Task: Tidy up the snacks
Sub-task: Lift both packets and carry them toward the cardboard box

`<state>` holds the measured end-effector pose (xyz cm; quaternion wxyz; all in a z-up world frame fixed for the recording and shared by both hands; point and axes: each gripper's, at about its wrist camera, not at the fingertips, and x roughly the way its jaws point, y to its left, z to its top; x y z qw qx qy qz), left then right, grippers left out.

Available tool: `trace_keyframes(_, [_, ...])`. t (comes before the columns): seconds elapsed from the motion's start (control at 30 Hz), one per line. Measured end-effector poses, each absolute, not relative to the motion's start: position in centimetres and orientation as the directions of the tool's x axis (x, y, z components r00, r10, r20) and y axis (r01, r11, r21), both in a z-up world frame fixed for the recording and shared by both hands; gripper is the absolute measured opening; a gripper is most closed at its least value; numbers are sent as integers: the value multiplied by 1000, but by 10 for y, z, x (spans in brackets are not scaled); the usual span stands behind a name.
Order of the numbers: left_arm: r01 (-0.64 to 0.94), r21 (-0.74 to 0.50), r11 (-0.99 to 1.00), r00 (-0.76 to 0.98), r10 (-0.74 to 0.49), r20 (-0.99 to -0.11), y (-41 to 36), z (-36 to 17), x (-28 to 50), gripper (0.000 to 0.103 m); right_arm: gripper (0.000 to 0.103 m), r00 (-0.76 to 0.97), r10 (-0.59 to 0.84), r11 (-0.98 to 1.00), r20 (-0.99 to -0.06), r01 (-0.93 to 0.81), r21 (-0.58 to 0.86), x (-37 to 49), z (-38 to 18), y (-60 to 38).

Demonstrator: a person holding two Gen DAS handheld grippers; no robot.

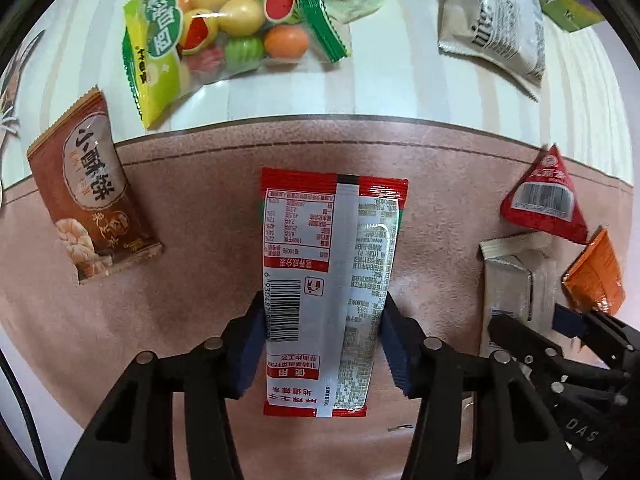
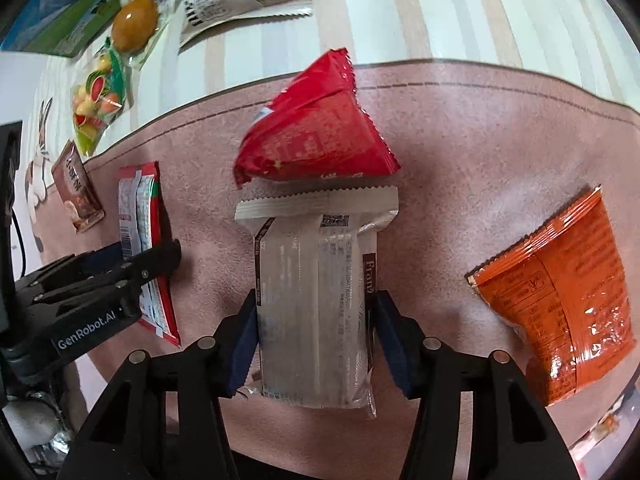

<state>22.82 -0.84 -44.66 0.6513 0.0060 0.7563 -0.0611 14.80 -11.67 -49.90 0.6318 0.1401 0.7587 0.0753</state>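
A red and white snack packet (image 1: 316,240) lies back-up on the pink mat (image 1: 192,320). My left gripper (image 1: 323,314) is shut on it, blue pads against its two long edges. The same packet (image 2: 138,208) and left gripper (image 2: 150,258) show at the left of the right wrist view. A pale white wafer packet (image 2: 316,304) lies on the mat (image 2: 460,184) with my right gripper (image 2: 314,312) shut on its sides. The right gripper (image 1: 560,320) also shows at the right edge of the left wrist view, on that wafer packet (image 1: 516,276).
A red pyramid pack (image 2: 316,132) touches the wafer's far end, and an orange pack (image 2: 560,300) lies to the right. A brown packet (image 1: 92,204) lies left. On the striped cloth (image 1: 400,80) beyond lie a fruit candy bag (image 1: 224,32), a grey packet (image 1: 496,20) and a sealed egg (image 2: 134,22).
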Motion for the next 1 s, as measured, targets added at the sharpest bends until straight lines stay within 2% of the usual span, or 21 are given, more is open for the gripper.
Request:
trace_keyframes(0.23, [75,-130,989,-108,-122,-987,-2,-411,225,45,57,-121,374,925,-920,122,360,146,-472,-124])
trace_keyframes(0.43, [59,-201,978,-58,-198,-978,45,-382,229,45,57,-55,424,903,-904,99,417,157,-429,-128])
trace_keyframes(0.73, [62,-322,945,89,-327,-941,57,-276,253,45,57,101,500,860,-860,56,507,195,-340,-163])
trace_keyframes(0.87, [77,-338,938,157,-347,-925,47,-233,287,45,57,216,475,872,-853,13,489,235,-296,-177])
trace_keyframes(1.0, [85,-282,956,227,-294,-928,33,-217,331,45,57,321,389,915,-863,-30,402,286,-262,-191])
